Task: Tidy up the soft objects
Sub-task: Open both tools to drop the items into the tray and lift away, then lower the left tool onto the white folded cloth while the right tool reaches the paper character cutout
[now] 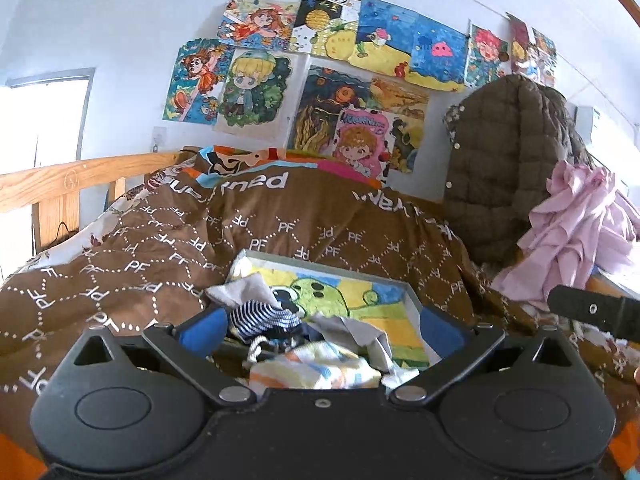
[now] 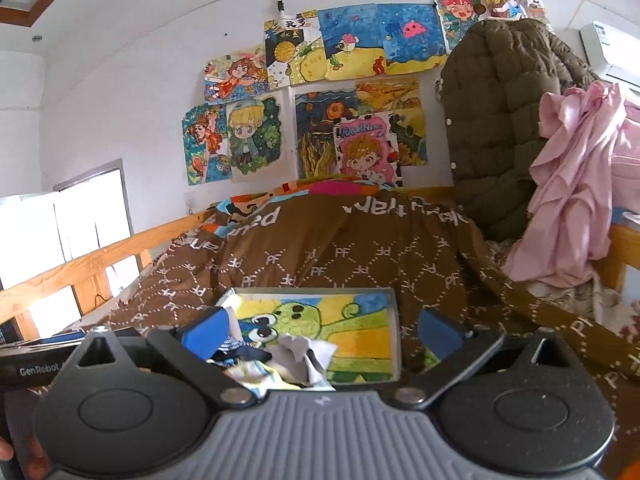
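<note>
Two grippers, both spread wide with nothing between their blue pads. Left gripper (image 1: 320, 326) sits low in the left wrist view, jaws apart over a shallow tray (image 1: 412, 300) painted with a green cartoon creature. Piled at the tray's near end, lower centre: a navy-and-white striped sock (image 1: 266, 316), a grey cloth (image 1: 240, 292) and a pastel-striped garment (image 1: 316, 364), all crumpled together. Right gripper (image 2: 324, 330) in the right wrist view frames the same tray (image 2: 394, 332), empty-jawed, the soft pile at lower centre-left. Tray rests on a brown quilt (image 1: 160, 240) printed with "PF". Upper right, a quilted olive jacket (image 2: 496, 120) hangs beside a pink garment (image 2: 572, 184). Drawings (image 1: 320, 80) cover the wall, upper centre.
</note>
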The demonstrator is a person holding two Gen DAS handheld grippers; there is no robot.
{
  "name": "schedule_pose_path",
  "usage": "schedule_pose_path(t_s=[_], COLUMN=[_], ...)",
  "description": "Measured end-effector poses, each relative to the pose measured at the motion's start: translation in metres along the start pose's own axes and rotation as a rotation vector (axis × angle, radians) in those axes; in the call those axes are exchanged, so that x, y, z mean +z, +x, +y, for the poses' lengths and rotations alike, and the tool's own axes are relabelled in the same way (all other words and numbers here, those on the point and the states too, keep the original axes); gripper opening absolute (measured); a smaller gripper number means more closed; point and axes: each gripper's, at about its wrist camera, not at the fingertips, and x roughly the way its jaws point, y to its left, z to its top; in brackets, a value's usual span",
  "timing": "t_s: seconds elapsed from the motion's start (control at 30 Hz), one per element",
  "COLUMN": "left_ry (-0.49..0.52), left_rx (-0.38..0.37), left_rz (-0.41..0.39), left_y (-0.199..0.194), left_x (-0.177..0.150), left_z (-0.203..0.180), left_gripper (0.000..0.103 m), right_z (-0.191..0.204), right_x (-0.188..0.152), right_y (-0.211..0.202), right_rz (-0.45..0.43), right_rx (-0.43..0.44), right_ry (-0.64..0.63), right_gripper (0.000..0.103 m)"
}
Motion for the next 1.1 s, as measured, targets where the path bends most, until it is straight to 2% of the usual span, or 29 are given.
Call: schedule_pose_path(t_s=[0.27,0.37,0.47,0.57,0.7,0.93,1.1], left_ry=[0.033,0.040,0.021,0.025,0.079,0.154,0.129], left_rx=[-0.019,-0.027,-0.060,-0.087,-0.120,-0.146,-0.187], left_rz=[0.035,0.063,0.132,0.190,0.245,0.287,0.354], left_y=[-0.018,-0.022,-0.020,-0.017,-0.011,0.000,0.010], left_x=[-0.020,-0.029,-0.039,-0.050,-0.065,-0.083,-0.091], left_z=[-0.016,-0.020,-0.022,-0.026,-0.036,-0.045,-0.047], left_gripper=[0.102,0.102,0.102,0.102,0.102,0.102,0.102], right_z=[-0.015,-0.021,-0.026,-0.034,-0.044,-0.070,-0.072], right_x=[-0.012,-0.018,-0.028,-0.033,-0.038,-0.052,-0.061], right_y=[-0.024,-0.027,-0.028,-0.029,-0.021,0.007,0.020], right_rz=[0.044,0.111,0.187,0.230,0.270,0.433,0.514], right_rx=[-0.043,-0.068,-0.107,-0.121,-0.129,-0.150,-0.146], right_ry=[0.009,0.001,-0.024,0.011,0.056,0.180,0.193], right_gripper=[0.103,0.103,0.103,0.103,0.103,0.103,0.103])
